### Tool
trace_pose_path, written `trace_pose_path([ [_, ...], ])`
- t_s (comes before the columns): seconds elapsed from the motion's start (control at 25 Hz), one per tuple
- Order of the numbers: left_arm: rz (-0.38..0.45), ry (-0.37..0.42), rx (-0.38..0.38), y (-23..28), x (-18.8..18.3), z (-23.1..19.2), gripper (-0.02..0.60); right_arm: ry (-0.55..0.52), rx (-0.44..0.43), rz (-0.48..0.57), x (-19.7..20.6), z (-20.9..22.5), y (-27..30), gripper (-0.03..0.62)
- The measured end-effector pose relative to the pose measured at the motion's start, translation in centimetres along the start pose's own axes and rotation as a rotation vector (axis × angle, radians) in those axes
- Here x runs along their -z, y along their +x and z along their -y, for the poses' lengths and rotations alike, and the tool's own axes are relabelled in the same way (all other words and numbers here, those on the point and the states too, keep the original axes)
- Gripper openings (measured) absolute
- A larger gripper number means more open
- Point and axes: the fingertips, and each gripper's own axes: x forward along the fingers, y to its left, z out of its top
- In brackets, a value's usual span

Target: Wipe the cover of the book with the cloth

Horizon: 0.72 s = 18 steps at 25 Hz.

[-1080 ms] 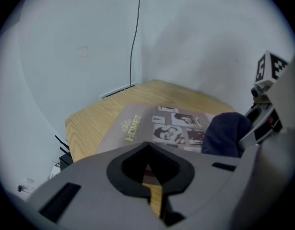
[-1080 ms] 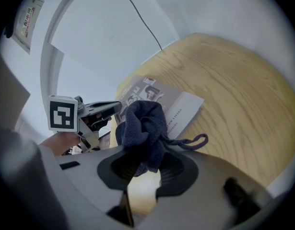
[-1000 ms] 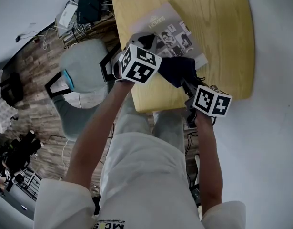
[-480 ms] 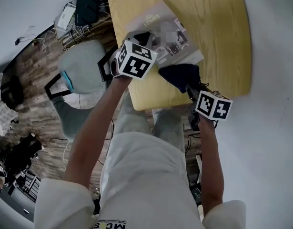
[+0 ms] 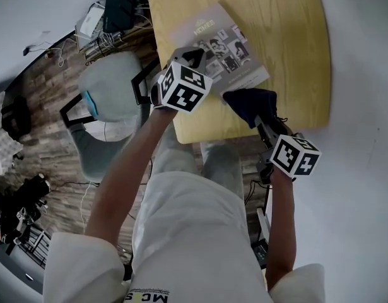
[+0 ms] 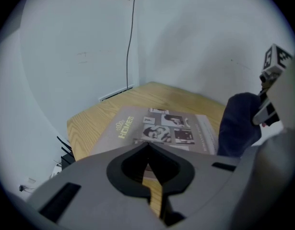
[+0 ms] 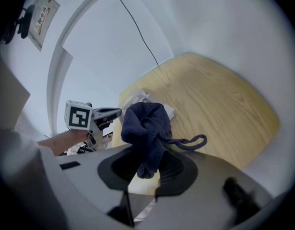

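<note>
Right gripper [image 5: 262,120] fingers pinch a soft-looking, limp dark cloth [image 5: 249,103] by its bunched end, just beside the near right corner of the flat, stiff book [image 5: 222,43] on the surface [image 5: 294,36]; left gripper [image 5: 194,57] fingers closed, empty.

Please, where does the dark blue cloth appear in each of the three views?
Head view: the cloth is right of centre, just right of the book's near corner.
Left gripper view: at the right edge, right of the book.
Right gripper view: at centre, clamped between the jaws, the book behind it.
Shared landmark: the book.
</note>
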Motion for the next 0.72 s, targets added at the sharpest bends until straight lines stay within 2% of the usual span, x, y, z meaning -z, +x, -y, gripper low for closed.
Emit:
trace_pose_path([
  [0.16,0.025,-0.022,0.018,-2.3,-0.4,1.7,0.009,-0.017,-0.044,0.074,-1.8,-2.2,-2.6,0.1],
  [0.36,0.079,-0.095,0.038,-5.7,-1.5,2.8,0.009,-0.13,-0.062,0.233,-5.4,-4.1,-5.5,0.1],
  [0.52,0.156,-0.161,0.046,-9.6,-3.5,3.7,0.009,-0.181,-0.102,0.313,-7.1,-5.2,-7.8,0.1],
  [0.72,0.273,-0.231,0.044,-15.3,-6.4,5.6,0.009,-0.323,-0.09,0.431,-8.1,-6.1,-12.1,0.101],
])
